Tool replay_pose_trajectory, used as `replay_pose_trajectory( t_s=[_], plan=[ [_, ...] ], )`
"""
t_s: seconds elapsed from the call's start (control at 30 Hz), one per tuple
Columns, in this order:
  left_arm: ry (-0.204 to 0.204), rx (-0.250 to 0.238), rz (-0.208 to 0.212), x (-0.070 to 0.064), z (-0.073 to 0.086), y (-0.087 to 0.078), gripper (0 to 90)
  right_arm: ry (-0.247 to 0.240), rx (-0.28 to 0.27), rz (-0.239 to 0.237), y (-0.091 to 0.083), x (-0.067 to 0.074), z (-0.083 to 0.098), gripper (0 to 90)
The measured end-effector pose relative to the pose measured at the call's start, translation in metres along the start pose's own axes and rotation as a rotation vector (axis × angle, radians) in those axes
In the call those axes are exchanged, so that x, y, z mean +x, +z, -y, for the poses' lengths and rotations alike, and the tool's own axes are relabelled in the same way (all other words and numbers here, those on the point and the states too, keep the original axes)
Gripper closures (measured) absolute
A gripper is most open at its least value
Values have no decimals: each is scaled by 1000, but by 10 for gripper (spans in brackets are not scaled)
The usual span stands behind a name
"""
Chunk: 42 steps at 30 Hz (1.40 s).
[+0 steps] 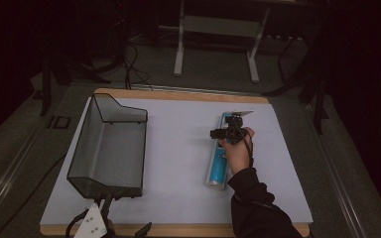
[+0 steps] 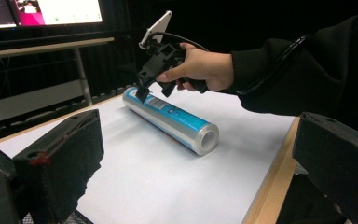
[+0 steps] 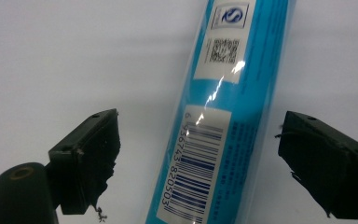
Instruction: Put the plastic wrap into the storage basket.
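On the white worktop (image 1: 178,148) we keep the roll (image 1: 217,163) flat beside the basket (image 1: 110,148), the right claw (image 3: 198,158) wide open astride it, not yet gripping, the left claw (image 2: 191,177) open and empty.

Bare worktop (image 1: 178,148) lies wide between the mesh bin (image 1: 110,148) and the roll (image 1: 218,163), and right of the roll too; the right tool (image 1: 229,133) hangs over the roll's far half

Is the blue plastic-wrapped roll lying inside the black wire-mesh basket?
No, the blue plastic-wrapped roll lies on the white table surface, well apart from the black wire-mesh basket, which holds nothing.
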<state>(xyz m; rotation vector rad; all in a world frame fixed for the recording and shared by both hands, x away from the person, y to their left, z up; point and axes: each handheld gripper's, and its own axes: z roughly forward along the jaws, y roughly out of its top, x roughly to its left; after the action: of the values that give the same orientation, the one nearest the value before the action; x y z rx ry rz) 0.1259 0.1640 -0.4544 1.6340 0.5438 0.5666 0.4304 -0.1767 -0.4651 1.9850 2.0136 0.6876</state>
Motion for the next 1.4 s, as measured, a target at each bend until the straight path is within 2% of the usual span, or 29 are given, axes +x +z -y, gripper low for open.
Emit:
replay_pose_trajectory(
  t_s=[0.17, 0.23, 0.27, 0.4, 0.53, 0.57, 0.63, 0.8, 0.97, 1.03, 1.2, 1.23, 1.3, 1.4],
  plan=[
    [4, 1, -1, 0, 0, 0, 28, 74, 78, -40, 11, -6, 2, 139],
    [4, 1, -1, 0, 0, 0, 28, 81, 89, -41, 14, -7, 3, 142],
    [4, 2, -1, 0, 0, 0, 28, 96, 114, -41, 18, -8, 4, 149],
    [2, 3, -1, 0, 0, 0, 29, 141, 148, -48, 25, -14, 7, 162],
    [7, 4, -4, -1, 0, 0, 29, 158, 155, -45, 30, -15, 9, 195],
    [6, 3, -4, 0, 0, 0, 29, 142, 160, -34, 31, -15, 10, 207],
    [4, 4, -6, 0, 0, 0, 29, 173, 172, -61, 34, -17, 11, 235],
    [11, 13, -6, -1, 0, 1, 29, 182, 184, -99, 35, -21, 11, 277],
    [11, 14, -9, 0, 0, 1, 29, 266, 194, -139, 34, -29, 10, 304],
    [12, 15, -11, 0, 1, 1, 29, 277, 194, -140, 33, -29, 10, 306],
    [11, 17, -10, 0, 1, 1, 29, 274, 196, -143, 33, -29, 9, 309],
    [11, 17, -10, 0, 1, 1, 29, 276, 193, -167, 33, -31, 9, 309],
    [15, 20, -12, 0, 1, 2, 29, 275, 195, -176, 32, -31, 8, 313],
    [16, 22, -12, 0, 1, 2, 29, 282, 193, -221, 28, -33, 5, 316]
  ],
)
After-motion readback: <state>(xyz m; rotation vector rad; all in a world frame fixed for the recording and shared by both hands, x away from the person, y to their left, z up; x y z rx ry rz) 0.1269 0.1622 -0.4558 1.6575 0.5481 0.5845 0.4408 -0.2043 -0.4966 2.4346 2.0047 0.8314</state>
